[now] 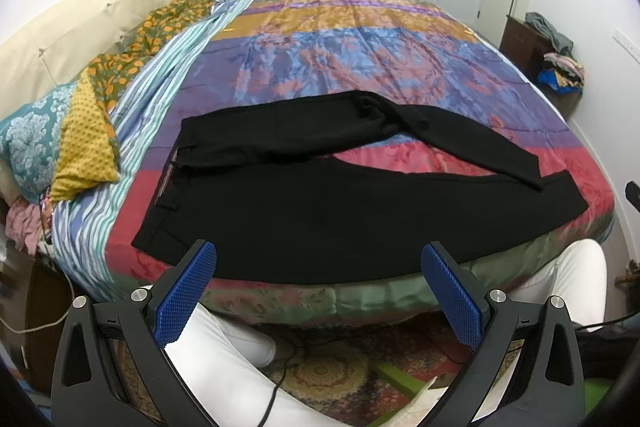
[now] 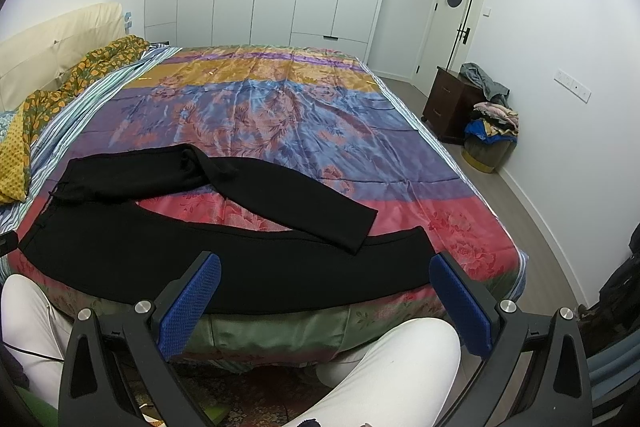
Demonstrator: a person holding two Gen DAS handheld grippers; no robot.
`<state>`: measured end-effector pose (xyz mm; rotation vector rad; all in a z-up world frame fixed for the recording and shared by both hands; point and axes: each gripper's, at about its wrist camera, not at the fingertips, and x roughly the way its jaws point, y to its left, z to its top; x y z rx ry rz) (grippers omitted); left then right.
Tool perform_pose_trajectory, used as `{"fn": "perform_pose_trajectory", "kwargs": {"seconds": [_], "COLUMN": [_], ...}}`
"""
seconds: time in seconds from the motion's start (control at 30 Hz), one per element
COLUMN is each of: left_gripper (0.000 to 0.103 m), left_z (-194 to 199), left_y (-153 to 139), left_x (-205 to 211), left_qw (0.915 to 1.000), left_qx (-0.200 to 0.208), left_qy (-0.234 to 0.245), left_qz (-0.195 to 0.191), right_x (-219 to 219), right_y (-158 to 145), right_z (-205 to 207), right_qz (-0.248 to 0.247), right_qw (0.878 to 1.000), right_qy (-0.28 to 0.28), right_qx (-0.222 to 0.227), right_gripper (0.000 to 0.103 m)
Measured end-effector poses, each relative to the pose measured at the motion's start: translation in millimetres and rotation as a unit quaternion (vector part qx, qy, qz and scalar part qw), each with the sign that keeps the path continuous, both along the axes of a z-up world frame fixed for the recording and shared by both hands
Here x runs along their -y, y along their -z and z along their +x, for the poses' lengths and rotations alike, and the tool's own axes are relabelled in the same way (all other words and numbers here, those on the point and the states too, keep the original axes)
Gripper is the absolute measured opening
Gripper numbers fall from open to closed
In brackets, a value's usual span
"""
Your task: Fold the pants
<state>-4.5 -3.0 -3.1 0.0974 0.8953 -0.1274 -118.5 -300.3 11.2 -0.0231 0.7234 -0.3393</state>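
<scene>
Lying flat on the shiny bed cover with bands of red, blue, purple and gold flowers (image 2: pixel 320 115) is a pair of long black cloth pants (image 1: pixel 304 211). The pants are spread out near the front edge of the bed, close to the person, so both tools can reach them easily. The waistband (image 1: pixel 168 179) points to the left, toward the pillows, and the leg ends point to the right.

One leg runs straight along the bed edge. The other leg (image 2: pixel 280 199) bends away, then crosses back, and its end rests on top of the near leg. There is a bunched-up lump in the far leg, so the pants are not neat yet. No fold looks done.

The left gripper with black arms and blue bumpy pads (image 1: pixel 318 291) hangs in front of the bed edge, its jaws wide apart and holding nothing. The right gripper with the same blue pads (image 2: pixel 324 299) is also spread wide with nothing in it. Both sit just short of the pants and do not touch them.

I think they are held open and low like this to get ready for a grab. A good first step may be to lay the crooked leg over the straight one.

The person's legs in white trousers (image 2: pixel 392 359) show below the grippers.
</scene>
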Motion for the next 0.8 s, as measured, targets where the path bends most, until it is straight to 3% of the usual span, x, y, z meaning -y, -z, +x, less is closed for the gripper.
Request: {"fn": "perform_pose_trajectory", "kwargs": {"seconds": [0.8], "left_gripper": [0.102], "left_z": [-0.7], "left_y": [1.9], "left_x": [1.6], "left_qw": [1.0000], "left_qx": [-0.001], "left_qy": [0.000], "left_qz": [0.000], "right_x": [-5.2], "right_y": [7.6], "right_z": [-0.5], "right_qz": [0.004], "right_qw": [1.000], "right_qy": [-0.002], "right_qx": [-0.003], "right_gripper": [0.103]}}
